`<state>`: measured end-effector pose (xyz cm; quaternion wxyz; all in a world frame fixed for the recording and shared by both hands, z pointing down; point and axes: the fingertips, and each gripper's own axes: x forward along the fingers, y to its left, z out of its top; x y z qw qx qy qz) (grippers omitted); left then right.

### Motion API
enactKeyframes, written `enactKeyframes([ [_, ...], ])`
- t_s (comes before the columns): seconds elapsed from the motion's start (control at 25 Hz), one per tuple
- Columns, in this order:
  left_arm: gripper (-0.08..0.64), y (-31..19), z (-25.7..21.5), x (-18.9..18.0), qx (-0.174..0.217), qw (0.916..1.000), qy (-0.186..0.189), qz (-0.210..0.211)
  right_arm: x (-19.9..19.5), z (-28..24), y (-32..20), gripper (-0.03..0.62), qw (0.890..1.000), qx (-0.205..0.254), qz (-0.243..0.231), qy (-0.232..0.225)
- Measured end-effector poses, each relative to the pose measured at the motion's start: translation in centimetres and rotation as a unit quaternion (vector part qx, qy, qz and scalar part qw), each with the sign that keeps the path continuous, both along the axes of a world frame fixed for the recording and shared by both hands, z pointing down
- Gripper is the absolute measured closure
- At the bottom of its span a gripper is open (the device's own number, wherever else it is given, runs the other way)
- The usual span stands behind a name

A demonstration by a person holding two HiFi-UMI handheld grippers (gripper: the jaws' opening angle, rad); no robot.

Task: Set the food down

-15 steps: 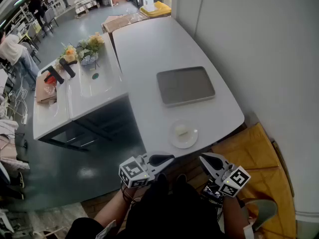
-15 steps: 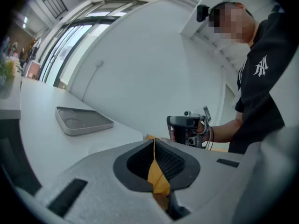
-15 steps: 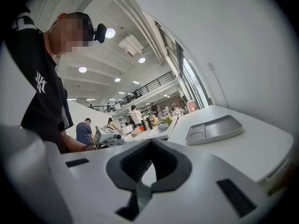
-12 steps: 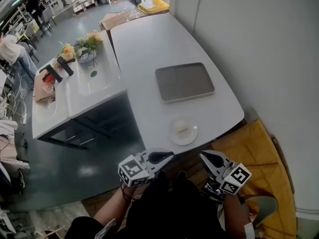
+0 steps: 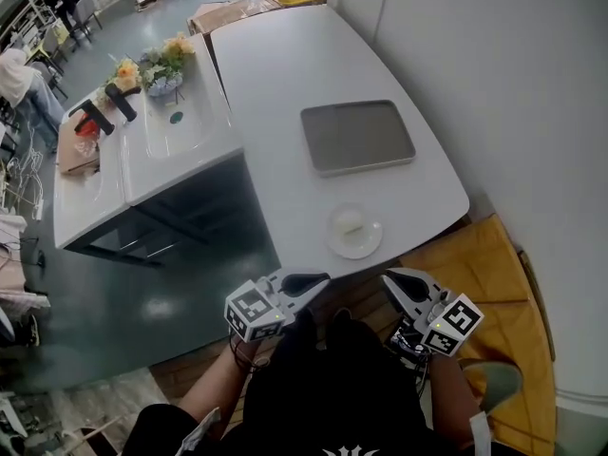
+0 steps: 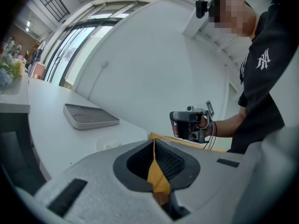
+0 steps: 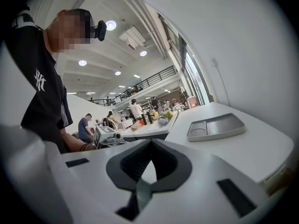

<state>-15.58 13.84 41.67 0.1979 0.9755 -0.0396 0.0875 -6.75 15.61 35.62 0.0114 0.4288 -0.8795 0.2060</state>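
Note:
A small white plate [image 5: 366, 245] with a pale piece of food [image 5: 350, 221] sits near the front edge of the white table [image 5: 285, 93]. Farther back on the same table lies a grey compartment tray [image 5: 358, 137]. My left gripper [image 5: 318, 279] and right gripper [image 5: 389, 279] hover side by side just short of the table's edge. Both are shut with nothing in them. The left gripper view shows its jaws [image 6: 154, 146] closed, with the tray [image 6: 88, 116] and plate [image 6: 110, 143] beyond. The right gripper view shows its jaws [image 7: 150, 146] closed and the tray [image 7: 216, 126].
A second white table [image 5: 142, 174] stands to the left with flowers [image 5: 157, 65] and dark items [image 5: 95, 117]. An orange cloth [image 5: 484, 293] lies at the lower right beside the wall. Cardboard boxes [image 5: 233, 12] sit past the table's far end. People stand far off at the left.
The head view has shifted a little, so the table and plate sit slightly lower right. Both grippers stay shut and in the same place before the table edge.

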Motion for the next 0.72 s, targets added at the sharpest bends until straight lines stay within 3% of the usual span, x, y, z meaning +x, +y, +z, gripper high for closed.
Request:
enactKeyframes([
  [0.16, 0.55, -1.1, 1.0, -0.5, -0.018, 0.9995, -0.015, -0.02, 0.3, 0.4, -0.6, 0.588, 1.0, -0.012, 0.002, 0.002],
  [0.32, 0.541, -3.1, 2.2, -0.4, -0.054, 0.996, -0.037, -0.061, 3.1, 1.6, -2.7, 0.586, 0.999, -0.048, 0.006, -0.011],
  [0.44, 0.423, -5.0, 3.3, 0.7, -0.083, 0.991, -0.059, -0.086, 5.7, 3.3, -5.8, 0.576, 0.996, -0.09, -0.011, -0.023],
  [0.52, 0.396, -6.2, 4.4, 1.6, -0.1, 0.9859, -0.085, -0.104, 7.0, 5.1, -7.8, 0.415, 0.989, -0.137, -0.035, -0.04],
  [0.6, 0.387, -7.1, 6.0, 2.4, -0.125, 0.9776, -0.113, -0.127, 8.1, 7.6, -9.4, 0.399, 0.977, -0.195, -0.061, -0.058],
  [0.72, 0.383, -8.4, 8.2, 3.2, -0.176, 0.958, -0.146, -0.173, 9.6, 11.6, -11.0, 0.4, 0.954, -0.277, -0.098, -0.06],
])
